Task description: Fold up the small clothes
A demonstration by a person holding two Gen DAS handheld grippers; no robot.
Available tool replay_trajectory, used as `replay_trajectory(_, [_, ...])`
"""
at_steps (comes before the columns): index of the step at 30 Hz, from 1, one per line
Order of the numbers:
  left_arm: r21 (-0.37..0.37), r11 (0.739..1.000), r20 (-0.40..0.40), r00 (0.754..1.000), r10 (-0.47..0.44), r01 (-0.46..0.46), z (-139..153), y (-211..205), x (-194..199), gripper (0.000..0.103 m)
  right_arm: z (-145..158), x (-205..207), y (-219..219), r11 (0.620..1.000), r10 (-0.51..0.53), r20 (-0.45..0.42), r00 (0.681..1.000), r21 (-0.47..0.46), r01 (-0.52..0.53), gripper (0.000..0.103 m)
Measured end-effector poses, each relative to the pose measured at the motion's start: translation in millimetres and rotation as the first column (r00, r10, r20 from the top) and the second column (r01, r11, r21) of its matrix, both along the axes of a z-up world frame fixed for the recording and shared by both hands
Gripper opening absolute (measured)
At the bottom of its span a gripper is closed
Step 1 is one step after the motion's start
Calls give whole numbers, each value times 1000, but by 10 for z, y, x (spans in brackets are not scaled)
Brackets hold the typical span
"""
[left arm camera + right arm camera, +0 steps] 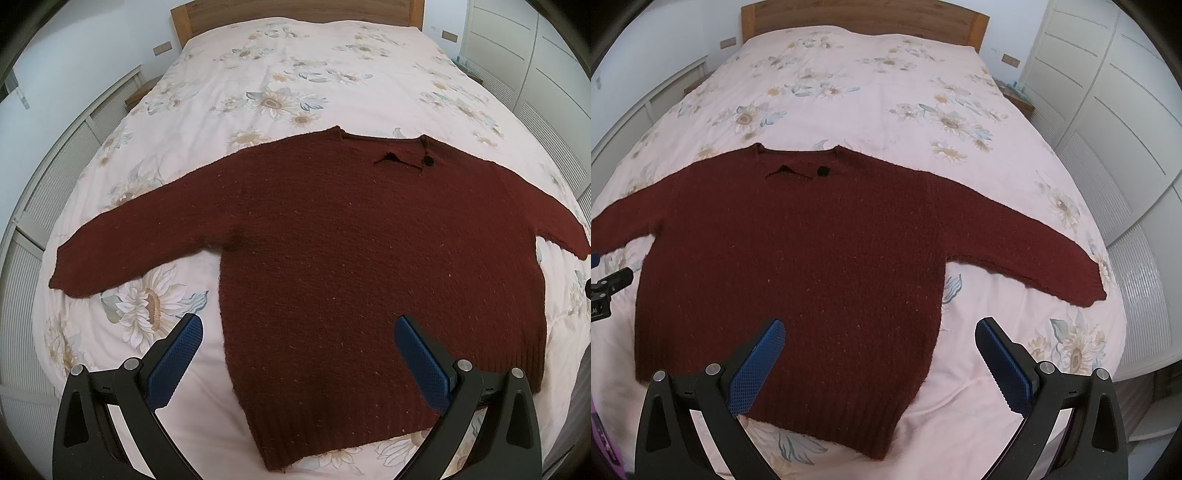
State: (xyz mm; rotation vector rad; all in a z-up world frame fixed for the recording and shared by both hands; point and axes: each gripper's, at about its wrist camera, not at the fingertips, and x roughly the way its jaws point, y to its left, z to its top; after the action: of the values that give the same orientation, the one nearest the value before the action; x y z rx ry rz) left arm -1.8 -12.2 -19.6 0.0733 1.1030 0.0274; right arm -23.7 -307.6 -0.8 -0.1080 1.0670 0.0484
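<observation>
A dark red knitted sweater [351, 251] lies flat on the bed, front up, both sleeves spread wide and the collar toward the headboard. It has a black button at the neck opening. My left gripper [299, 328] hovers open above the sweater's lower left part, its blue pads wide apart and nothing between them. In the right wrist view the same sweater [798, 266] fills the middle. My right gripper [881, 332] is open over the lower right hem, holding nothing. The left gripper's black tip [613, 280] shows at the left edge there.
The bed's pale floral duvet [280, 74] stretches to a wooden headboard [295, 11]. White louvred wardrobe doors [1108, 122] stand along the right side, and white panels [55, 177] run along the left. Bare duvet lies beyond the sweater's collar.
</observation>
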Motion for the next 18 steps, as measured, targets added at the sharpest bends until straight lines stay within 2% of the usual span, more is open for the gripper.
replay_trajectory(5, [-5,1000,-8,1000,7,-7,-19,25,69,102,-69,105,-180,999,-29,4,1000,19,29,103])
replay_trajectory(9, [1,1000,-4,1000,-17,17,-38,20,170,102,-150,315,-508,996,-89,21,996,7,89,103])
replay_trajectory(12, [18,999,3,999,-39,39,-68,1,254,102,-302,537,-848,988,-150,4,989,-37,150,103])
replay_trajectory(15, [5,999,2,999,-47,47,-111,14,346,102,-462,724,-1196,976,-214,-19,977,-43,213,103])
replay_trajectory(18, [-9,999,-9,999,-42,42,-173,47,473,102,-684,932,-1620,953,-301,-57,952,-41,299,103])
